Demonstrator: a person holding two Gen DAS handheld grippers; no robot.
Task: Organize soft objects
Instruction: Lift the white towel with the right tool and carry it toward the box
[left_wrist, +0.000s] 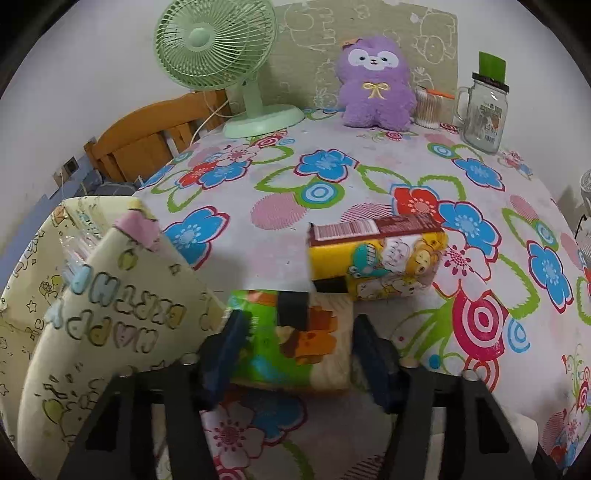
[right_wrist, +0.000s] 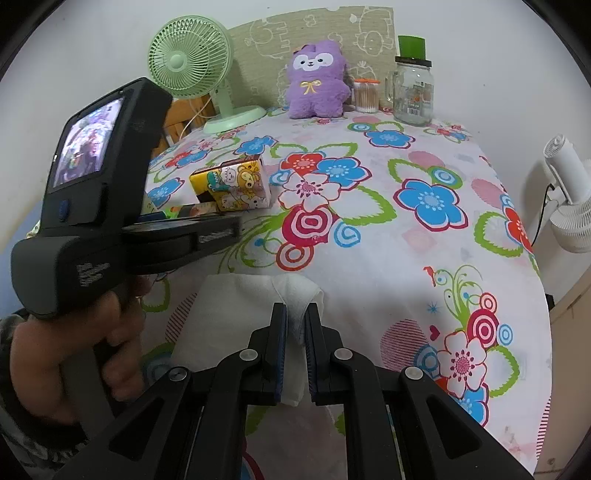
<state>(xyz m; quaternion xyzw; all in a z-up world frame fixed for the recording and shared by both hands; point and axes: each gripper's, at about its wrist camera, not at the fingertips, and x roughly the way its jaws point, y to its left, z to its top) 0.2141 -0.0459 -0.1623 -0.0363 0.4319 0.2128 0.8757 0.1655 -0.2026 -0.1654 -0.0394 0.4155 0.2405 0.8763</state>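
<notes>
- We see our left gripper (left_wrist: 295, 354) spread wide around a soft green-and-orange tissue pack (left_wrist: 295, 343); whether its dark pads (left_wrist: 229, 350) press the wrapper we cannot tell.
- Just past it, at 1 o'clock in the left wrist view, a glossy yellow cartoon tissue pack (left_wrist: 376, 262) lies on its side, touching or nearly touching the green one.
- At 9 o'clock there, a stiff cream gift bag (left_wrist: 96, 321) printed "HAPPY BIRTHDAY" leans tilted over the table edge; its contents are hidden.
- Our right gripper (right_wrist: 295, 332) is narrowed onto a fold of a limp white cloth (right_wrist: 240, 306), which is spread flat near the front edge.
- The table wears a flowered tablecloth (right_wrist: 424, 258); open cloth runs from centre out to 3 o'clock in the right wrist view.
- At 12 o'clock along the back edge we see a fuzzy purple plush toy (right_wrist: 317, 83), a mint green fan (right_wrist: 192, 62), a round tub of cotton swabs (right_wrist: 365, 96) and a lidded glass mug jar (right_wrist: 412, 92).
</notes>
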